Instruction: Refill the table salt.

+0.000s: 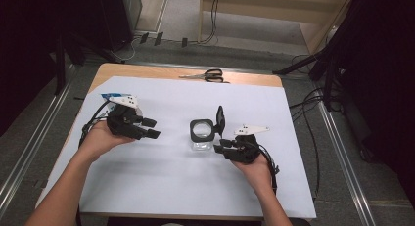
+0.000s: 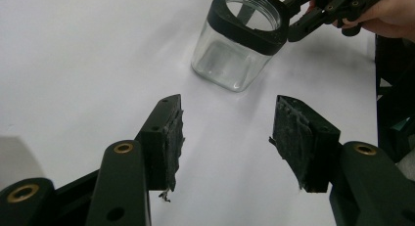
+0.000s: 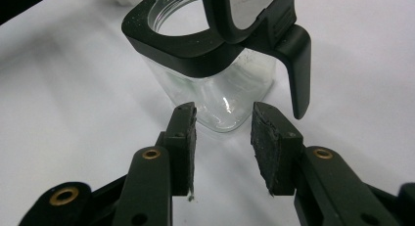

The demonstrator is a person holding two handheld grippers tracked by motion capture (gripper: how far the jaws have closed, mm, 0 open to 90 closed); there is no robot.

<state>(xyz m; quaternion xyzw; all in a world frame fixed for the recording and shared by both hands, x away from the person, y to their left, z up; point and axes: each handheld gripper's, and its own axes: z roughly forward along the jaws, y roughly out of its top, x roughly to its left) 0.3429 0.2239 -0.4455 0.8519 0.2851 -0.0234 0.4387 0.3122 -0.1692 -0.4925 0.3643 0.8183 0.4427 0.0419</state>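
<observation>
Right gripper view: glass jar (image 3: 215,74) just beyond the right tool (image 3: 222,138).

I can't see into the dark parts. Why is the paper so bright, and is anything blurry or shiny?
High view: the white sheet is brightly lit while the room's edges fall almost black. Left gripper view: the glass jar looks sharp, with a soft shadow at the bottom left. Right gripper view: a small glint shines low on the jar, and the near jaws look a little soft.
</observation>
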